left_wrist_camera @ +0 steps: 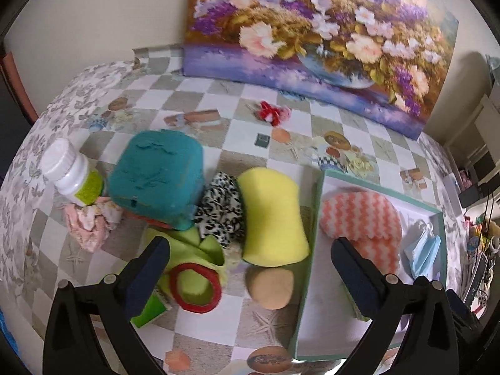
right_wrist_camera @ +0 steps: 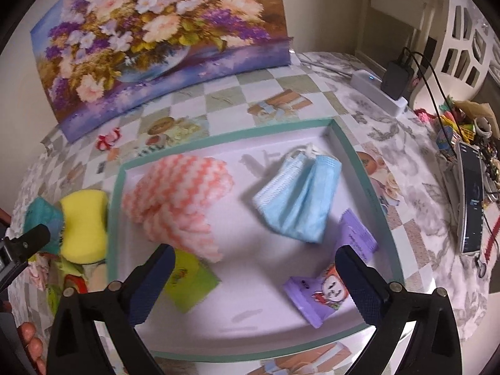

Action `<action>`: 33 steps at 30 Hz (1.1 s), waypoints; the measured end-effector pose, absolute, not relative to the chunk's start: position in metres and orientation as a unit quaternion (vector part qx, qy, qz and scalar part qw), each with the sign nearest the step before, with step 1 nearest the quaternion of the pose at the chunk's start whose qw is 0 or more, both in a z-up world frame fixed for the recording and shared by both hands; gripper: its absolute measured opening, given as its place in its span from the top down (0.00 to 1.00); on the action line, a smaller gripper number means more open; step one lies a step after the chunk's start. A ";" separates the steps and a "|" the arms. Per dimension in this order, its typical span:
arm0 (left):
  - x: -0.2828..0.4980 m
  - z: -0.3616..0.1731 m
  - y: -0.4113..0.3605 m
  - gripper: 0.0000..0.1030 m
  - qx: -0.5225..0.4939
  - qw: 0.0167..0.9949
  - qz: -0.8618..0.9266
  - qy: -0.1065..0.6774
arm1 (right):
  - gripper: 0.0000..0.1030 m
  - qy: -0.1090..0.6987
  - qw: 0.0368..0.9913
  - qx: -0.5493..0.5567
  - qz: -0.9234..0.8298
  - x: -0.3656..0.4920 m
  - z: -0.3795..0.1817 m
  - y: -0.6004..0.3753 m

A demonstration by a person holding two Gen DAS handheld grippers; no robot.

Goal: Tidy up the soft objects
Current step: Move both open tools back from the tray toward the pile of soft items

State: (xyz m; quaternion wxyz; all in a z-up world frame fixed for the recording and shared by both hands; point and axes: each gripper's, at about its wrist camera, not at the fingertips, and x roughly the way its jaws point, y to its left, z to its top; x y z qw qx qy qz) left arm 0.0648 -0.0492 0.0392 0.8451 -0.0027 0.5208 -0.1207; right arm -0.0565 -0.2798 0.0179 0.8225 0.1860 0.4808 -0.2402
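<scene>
A shallow box with a green rim (right_wrist_camera: 359, 168) holds a pink-and-white zigzag cloth (right_wrist_camera: 178, 193), a blue face mask (right_wrist_camera: 297, 200), two purple packets (right_wrist_camera: 322, 293) and a green packet (right_wrist_camera: 190, 281). My right gripper (right_wrist_camera: 253, 281) is open and empty above the box floor. My left gripper (left_wrist_camera: 247, 268) is open and empty over a tan sponge (left_wrist_camera: 272, 287), beside the box rim (left_wrist_camera: 309, 250). A yellow sponge (left_wrist_camera: 272, 218), leopard scrunchie (left_wrist_camera: 220, 206), teal cube (left_wrist_camera: 156, 178), red ring (left_wrist_camera: 195, 287) on green cloth and pink cloth (left_wrist_camera: 90, 222) lie left of the box.
A white pill bottle (left_wrist_camera: 72, 172) lies at the left. A flower painting (left_wrist_camera: 312, 31) leans on the wall behind. A small red bow (left_wrist_camera: 270, 112) lies on the checked tablecloth. A power strip with charger (right_wrist_camera: 387, 87) and a phone (right_wrist_camera: 472, 197) sit at the right.
</scene>
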 end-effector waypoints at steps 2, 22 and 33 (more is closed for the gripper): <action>0.062 0.044 -0.044 0.00 -0.003 0.853 -0.119 0.508 | 0.00 0.468 0.830 0.196 -0.233 -0.057 0.022 -0.276; 0.052 0.053 -0.003 0.00 -0.046 0.870 -0.134 0.472 | 0.00 0.479 0.846 0.171 -0.161 -0.043 0.023 -0.240; 0.060 0.048 0.006 0.00 -0.065 0.862 -0.131 0.485 | 0.00 0.474 0.849 0.169 -0.161 -0.038 0.022 -0.238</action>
